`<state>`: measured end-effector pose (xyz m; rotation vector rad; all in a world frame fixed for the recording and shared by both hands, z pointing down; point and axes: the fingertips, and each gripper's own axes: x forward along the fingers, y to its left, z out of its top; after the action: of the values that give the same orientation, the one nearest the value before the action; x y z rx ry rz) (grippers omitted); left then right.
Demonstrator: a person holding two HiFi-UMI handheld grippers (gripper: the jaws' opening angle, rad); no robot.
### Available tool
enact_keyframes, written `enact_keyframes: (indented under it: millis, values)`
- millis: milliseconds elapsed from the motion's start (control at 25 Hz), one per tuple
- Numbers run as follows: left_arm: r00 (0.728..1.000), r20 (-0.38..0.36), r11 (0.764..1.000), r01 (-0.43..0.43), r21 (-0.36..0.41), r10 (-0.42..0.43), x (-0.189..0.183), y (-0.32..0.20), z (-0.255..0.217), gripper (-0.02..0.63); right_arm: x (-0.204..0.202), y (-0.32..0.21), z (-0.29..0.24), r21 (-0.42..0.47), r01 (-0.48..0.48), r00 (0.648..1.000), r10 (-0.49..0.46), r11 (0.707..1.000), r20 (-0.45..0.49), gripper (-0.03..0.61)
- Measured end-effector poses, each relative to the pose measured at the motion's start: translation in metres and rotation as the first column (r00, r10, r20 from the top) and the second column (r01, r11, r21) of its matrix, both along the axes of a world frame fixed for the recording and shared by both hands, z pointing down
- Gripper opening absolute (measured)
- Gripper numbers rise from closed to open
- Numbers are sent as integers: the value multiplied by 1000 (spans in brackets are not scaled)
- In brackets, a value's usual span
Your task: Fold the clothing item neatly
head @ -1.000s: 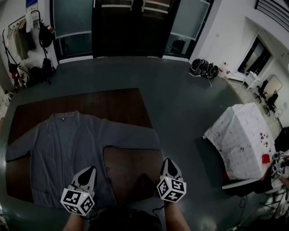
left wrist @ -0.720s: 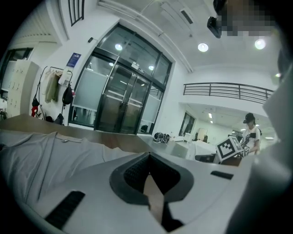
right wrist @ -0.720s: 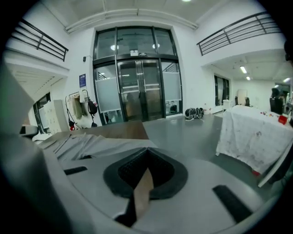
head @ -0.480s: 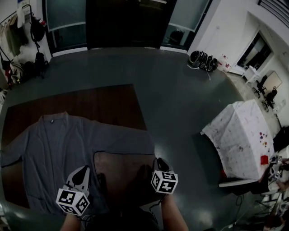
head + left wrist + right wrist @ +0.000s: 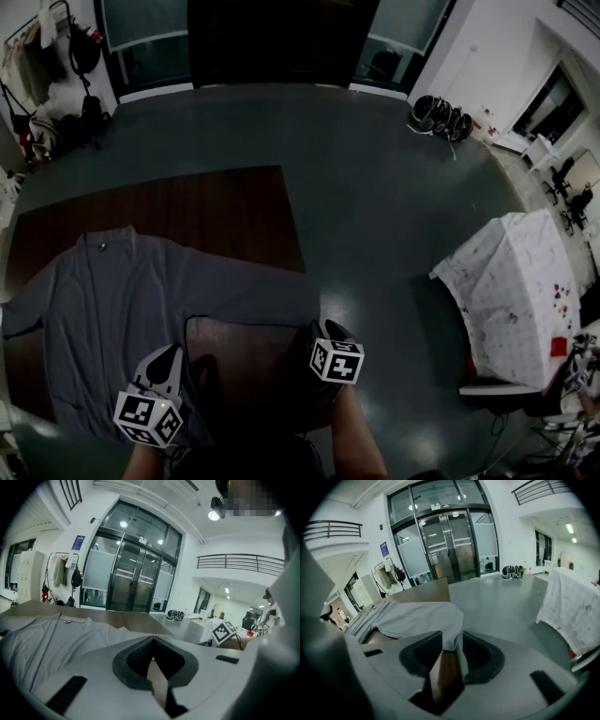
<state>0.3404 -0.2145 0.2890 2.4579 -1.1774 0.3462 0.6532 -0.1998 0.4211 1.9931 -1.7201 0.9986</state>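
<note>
Closest in, the right gripper (image 5: 450, 641) has its dark jaws pinched on the cuff end of a sleeve (image 5: 417, 618), soft grey cloth that droops into the diamond-shaped gap between them. The left gripper (image 5: 151, 639) has its ribbed black pads drawn together at the tips, with brown wood showing through the gap behind them. Grey fabric lies just past those tips, but whether any is caught I cannot tell.

Ahead of both grippers the shirt (image 5: 122, 309) lies flat and lightly creased on the dark wooden counter (image 5: 225, 211). Its hem is nearest the left gripper and its collar is farthest away, so its long axis runs straight away from the grippers. The held sleeve stretches sideways from the body across to the right gripper.

Beyond the counter is a smooth grey floor (image 5: 375, 187). Off to the right gripper's outer side stands something draped in white cloth (image 5: 511, 281), and farthest back are tall glass doors (image 5: 450, 545).
</note>
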Motion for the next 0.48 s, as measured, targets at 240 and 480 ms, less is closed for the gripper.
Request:
enact_keyframes:
  millis: [240, 480]
  values:
    - [999, 29, 1000, 22, -4, -22, 7, -11, 0, 8, 3, -15, 19, -32, 35, 992, -30, 999, 122, 109]
    - [998, 43, 998, 51, -21, -50, 18, -18, 7, 8, 5, -21, 21, -6, 66, 971, -63, 998, 229, 90]
